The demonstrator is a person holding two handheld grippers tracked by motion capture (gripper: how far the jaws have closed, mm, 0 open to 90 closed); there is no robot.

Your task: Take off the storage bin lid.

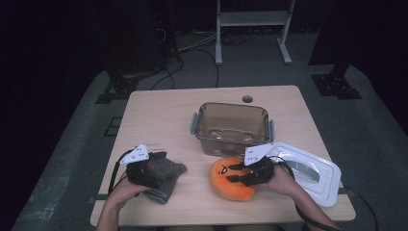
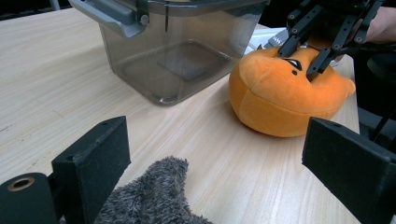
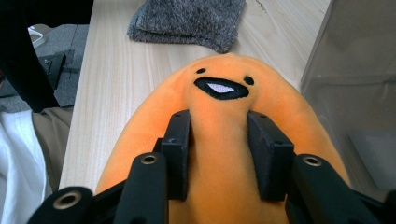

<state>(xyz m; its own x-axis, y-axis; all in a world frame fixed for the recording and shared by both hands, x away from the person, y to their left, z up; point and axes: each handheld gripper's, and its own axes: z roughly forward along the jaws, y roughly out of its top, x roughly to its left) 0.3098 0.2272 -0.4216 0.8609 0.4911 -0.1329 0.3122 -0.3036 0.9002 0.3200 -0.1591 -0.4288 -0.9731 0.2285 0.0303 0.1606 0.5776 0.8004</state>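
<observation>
Dark room, pale wood bench point(image 1: 159, 110). Clear bin point(image 1: 232, 126) empty mid-bench, white lid point(image 1: 312, 173) off beside it. My right claw point(image 3: 219, 154) pinches orange plush point(image 1: 230, 180), not yet lifted. My left claw point(image 2: 210, 182) wide over grey cloth point(image 1: 166, 180), ungripped. Likely nothing packed yet.

Black grippers point(image 1: 240, 172), grey three-cornered plates, trailing black cables, brass-ringed screw holes.

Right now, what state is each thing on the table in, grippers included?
Clear plastic bin: upright, lid off, empty.
White lid: flat on table, right of bin.
Orange plush toy: on table, pinched.
Grey fuzzy cloth: folded, lying flat.
Left hand-held gripper: open over cloth.
Right hand-held gripper: shut on plush.
</observation>
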